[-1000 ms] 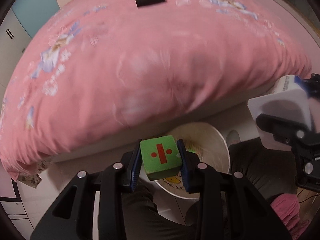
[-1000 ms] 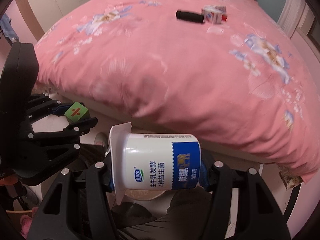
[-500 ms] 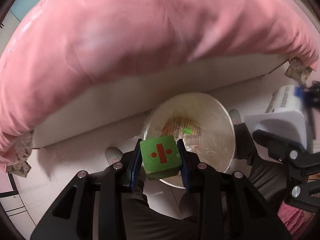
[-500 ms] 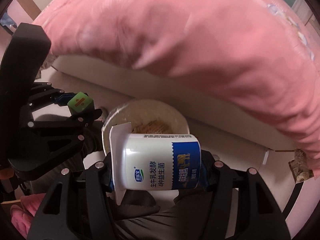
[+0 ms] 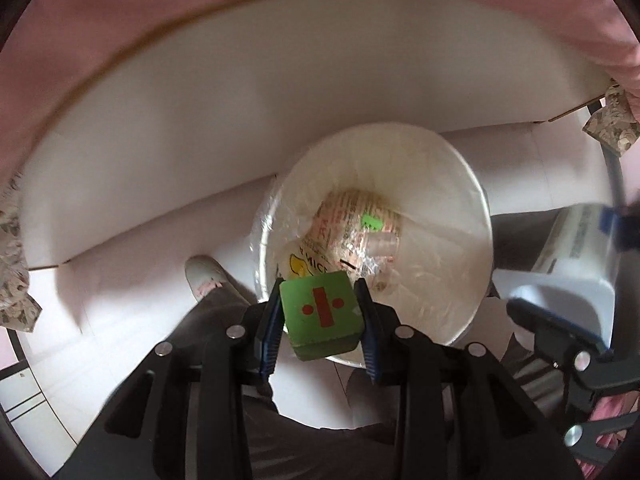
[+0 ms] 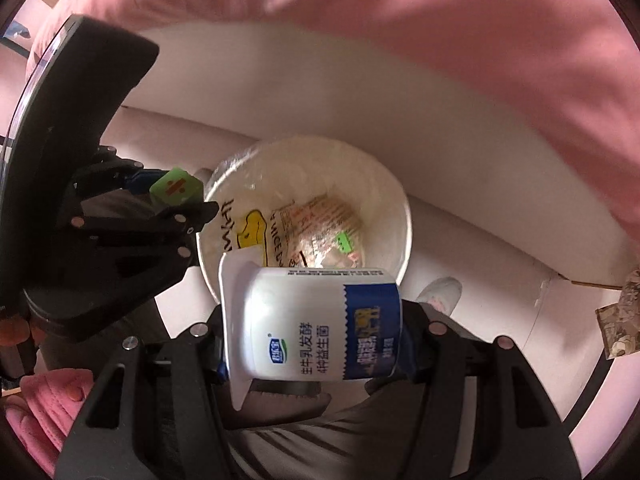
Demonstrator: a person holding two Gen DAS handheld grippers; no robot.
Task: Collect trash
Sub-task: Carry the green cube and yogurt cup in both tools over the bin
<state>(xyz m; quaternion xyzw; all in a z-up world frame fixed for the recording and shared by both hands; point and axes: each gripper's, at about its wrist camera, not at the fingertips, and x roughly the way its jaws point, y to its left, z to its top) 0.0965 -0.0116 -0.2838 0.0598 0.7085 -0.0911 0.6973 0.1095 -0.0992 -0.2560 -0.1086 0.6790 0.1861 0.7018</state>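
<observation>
My left gripper (image 5: 320, 316) is shut on a green cube (image 5: 320, 314) with red marks, held above the near rim of a white lined trash bin (image 5: 460, 168). The cube also shows in the right wrist view (image 6: 176, 189). My right gripper (image 6: 312, 328) is shut on a white and blue yogurt cup (image 6: 316, 324), lying sideways, above the bin's near rim (image 6: 400, 200). The cup shows at the right of the left wrist view (image 5: 576, 256). Wrappers (image 5: 356, 220) lie inside the bin.
The pink bedcover (image 5: 160, 20) hangs over the white bed base (image 5: 200, 152) just behind the bin. The person's legs and a white shoe (image 5: 206, 280) are below the grippers. A second shoe (image 6: 440, 294) is by the bin.
Both grippers have tilted down from the bed top and moved over the bin, each still holding its item. The bin now fills the middle of both views.
</observation>
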